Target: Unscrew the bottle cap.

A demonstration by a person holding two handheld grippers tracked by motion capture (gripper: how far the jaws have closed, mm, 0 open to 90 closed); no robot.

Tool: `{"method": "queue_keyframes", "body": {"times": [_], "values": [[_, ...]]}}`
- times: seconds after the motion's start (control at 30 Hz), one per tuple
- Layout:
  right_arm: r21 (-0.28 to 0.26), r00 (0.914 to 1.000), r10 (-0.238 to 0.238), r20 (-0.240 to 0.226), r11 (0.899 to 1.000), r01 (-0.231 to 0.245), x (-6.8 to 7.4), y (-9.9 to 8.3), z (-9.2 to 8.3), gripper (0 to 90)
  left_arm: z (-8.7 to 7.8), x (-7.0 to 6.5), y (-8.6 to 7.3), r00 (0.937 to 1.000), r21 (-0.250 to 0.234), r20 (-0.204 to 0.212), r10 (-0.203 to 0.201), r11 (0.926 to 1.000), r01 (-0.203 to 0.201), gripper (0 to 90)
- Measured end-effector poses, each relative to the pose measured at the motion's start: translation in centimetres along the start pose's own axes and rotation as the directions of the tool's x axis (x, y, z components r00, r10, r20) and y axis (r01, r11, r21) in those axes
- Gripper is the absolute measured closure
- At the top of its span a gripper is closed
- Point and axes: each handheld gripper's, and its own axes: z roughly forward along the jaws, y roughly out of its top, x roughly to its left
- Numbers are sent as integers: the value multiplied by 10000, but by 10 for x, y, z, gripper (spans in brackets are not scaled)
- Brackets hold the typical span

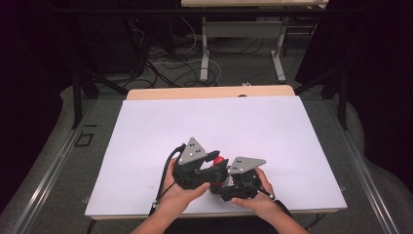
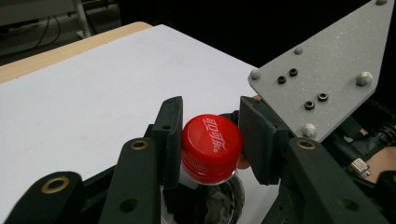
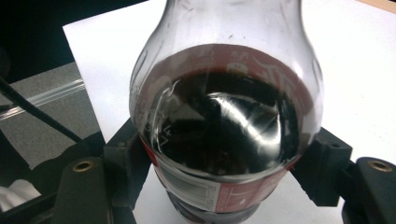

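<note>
Dark curtains ring the workspace in the high view, with cables on the floor beyond a wooden table whose top is covered by a matte white sheet [image 1: 214, 126]. Near its front edge two hands hold the left gripper [image 1: 214, 171] and the right gripper [image 1: 233, 187] pressed close together, each topped by a speckled grey triangular plate. Between them peeks a red cap [image 1: 219, 160].

From the left gripper view, the black jaws with flat, rubbery-looking pads close on either side of the glossy, ribbed red cap [image 2: 211, 147], which bears white lettering and touches both pads. Below it the clear neck of a cola bottle [image 2: 210, 196] runs down towards the camera, so the bottle's long axis points cap-up, roughly upright.

From the right gripper view, the jaws grip the bottle's [image 3: 224, 121] rounded body from both sides, at its red label. Smooth clear plastic holds dark liquid that reaches the shoulder; the empty neck tapers upward out of frame.
</note>
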Motion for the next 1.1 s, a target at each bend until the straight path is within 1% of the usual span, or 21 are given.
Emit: {"method": "queue_keyframes", "body": {"times": [0.17,0.2,0.23,0.27,0.37,0.4,0.43,0.47,0.5,0.6,0.63,0.67,0.7,0.73,0.77,0.8,0.83,0.87,0.93,0.97,1.1], "values": [[80,9999,-33,-96,10000,34,1,0,0,289,0,-1,-2,10000,-44,-31,-10,10000,9,606],[80,9999,-33,-96,10000,34,1,0,0,289,-1,0,-1,9999,-26,83,62,10000,-62,606],[28,9999,-4,-100,10000,4,1,0,0,289,-1,1,-1,9996,-35,270,117,9999,-116,521],[28,9999,-4,-100,10000,4,1,0,0,289,-2,2,-1,9991,-8,414,91,10000,-91,521],[54,9998,27,-183,10000,-26,0,0,0,289,-8,8,3,9985,-42,529,142,9999,-140,437],[64,9997,57,-221,10000,-56,0,0,0,289,-12,13,5,9967,-52,792,178,9998,-175,426],[62,9997,-70,-249,10000,72,0,0,0,289,-12,13,5,9967,-52,792,178,9998,-175,410],[34,9996,1,-282,10000,0,0,0,0,289,-16,18,8,9914,16,1271,313,9995,-318,402],[36,9995,-31,-320,10000,32,1,0,0,289,-16,18,8,9914,16,1271,313,9995,-318,399],[77,9990,-56,-454,10000,60,3,1,0,288,-19,24,11,9784,112,1944,696,9973,-732,387],[73,9988,-96,-483,9999,100,3,1,0,289,-20,27,12,9716,188,2162,965,9945,-1029,373],[73,9988,-96,-483,9999,100,3,1,0,289,-20,28,12,9692,285,2241,1020,9934,-1111,373],[72,9987,-91,-507,9999,95,5,1,0,289,-19,33,13,9583,305,2649,1069,9924,-1191,378],[41,9984,-170,-544,9998,173,5,1,0,289,-19,33,13,9583,305,2649,1069,9924,-1191,401],[27,9979,-261,-598,9997,263,4,1,1,289,-17,39,13,9418,385,3222,959,9927,-1143,410],[24,9976,-278,-641,9996,280,5,1,0,289,-16,42,12,9351,407,3412,960,9923,-1168,420],[-1,9975,-307,-644,9995,307,5,2,1,289,-16,42,12,9351,407,3412,960,9923,-1168,429],[116,9965,-291,-778,9995,301,6,2,0,289,-14,44,12,9280,387,3587,1007,9917,-1226,438],[31,9965,-332,-767,9994,335,6,2,1,289,-13,49,11,9236,349,3717,935,9928,-1145,442],[24,9967,-320,-751,9995,322,8,2,1,289,-12,51,10,9132,295,3979,874,9937,-1080,456],[7,9961,-376,-803,9993,378,8,2,1,289,-8,53,9,9083,498,4094,858,9920,-1162,511]]}}
